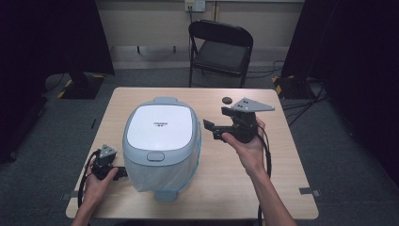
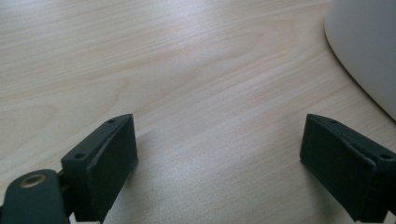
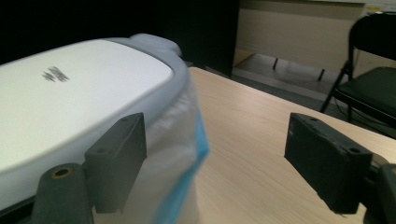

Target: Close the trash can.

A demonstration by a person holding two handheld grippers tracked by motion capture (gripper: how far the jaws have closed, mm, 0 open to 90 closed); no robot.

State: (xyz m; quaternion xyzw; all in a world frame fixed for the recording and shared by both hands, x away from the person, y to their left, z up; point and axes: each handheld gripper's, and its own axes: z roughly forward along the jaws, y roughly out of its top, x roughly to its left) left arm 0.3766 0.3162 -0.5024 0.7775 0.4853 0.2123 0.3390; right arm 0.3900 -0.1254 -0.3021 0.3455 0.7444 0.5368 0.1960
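Observation:
A white bin with a grey-blue lid rim point(image 1: 161, 146) stands in the middle of the wooden table point(image 1: 277, 188), lid shut, a pale bag with a blue edge point(image 3: 198, 144) hanging from under the rim. My left gripper point(image 1: 123, 173) rests low at the bin's left, near the front edge, and is open over bare wood point(image 2: 219, 154); the bin's white wall point(image 2: 369, 51) curves in at the right. My right gripper point(image 1: 210, 128) is held above the table at the bin's right, jaws open and pointing at the bin's side point(image 3: 215, 158).
A small dark round object point(image 1: 227, 100) lies on the table behind the right gripper. A black folding chair point(image 1: 220, 49) stands beyond the far edge. Dark curtains and stand bases flank the table. Tape marks point(image 1: 310, 191) sit near the front corners.

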